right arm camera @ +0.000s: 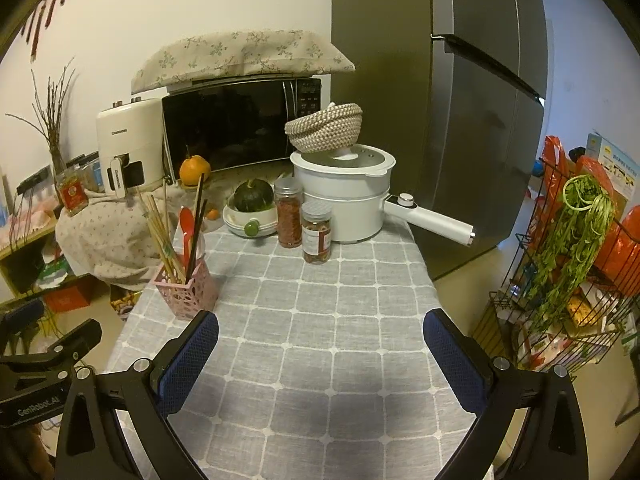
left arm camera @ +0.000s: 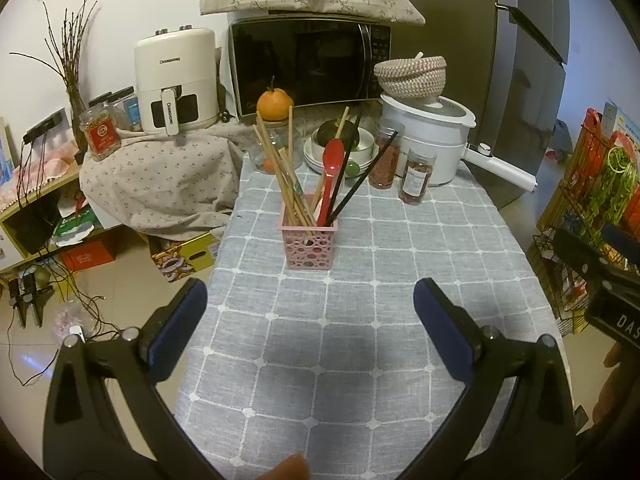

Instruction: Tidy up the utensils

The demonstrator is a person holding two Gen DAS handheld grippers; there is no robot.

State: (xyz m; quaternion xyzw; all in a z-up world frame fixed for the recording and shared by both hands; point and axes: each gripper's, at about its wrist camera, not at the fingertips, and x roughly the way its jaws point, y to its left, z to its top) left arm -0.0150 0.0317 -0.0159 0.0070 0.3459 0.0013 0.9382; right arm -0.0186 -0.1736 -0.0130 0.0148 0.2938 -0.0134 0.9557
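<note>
A pink perforated holder [left arm camera: 310, 244] stands on the grey checked tablecloth [left arm camera: 360, 340]. In it stand several wooden chopsticks [left arm camera: 280, 168], a red spoon [left arm camera: 332, 160] and black chopsticks [left arm camera: 360, 184]. My left gripper [left arm camera: 310, 304] hangs open in front of the holder, nothing between its blue pads. In the right wrist view the same holder [right arm camera: 188, 288] sits at the table's left edge, just beyond the left fingertip. My right gripper [right arm camera: 320, 336] is open over bare cloth.
At the back stand two spice jars [right arm camera: 316, 236], a white electric pot [right arm camera: 352, 196] with a woven basket on its lid, stacked bowls holding a dark squash [right arm camera: 252, 196], an orange [left arm camera: 275, 102], a microwave [left arm camera: 308, 60] and an air fryer [left arm camera: 174, 80]. A wire rack with greens [right arm camera: 576, 240] stands right.
</note>
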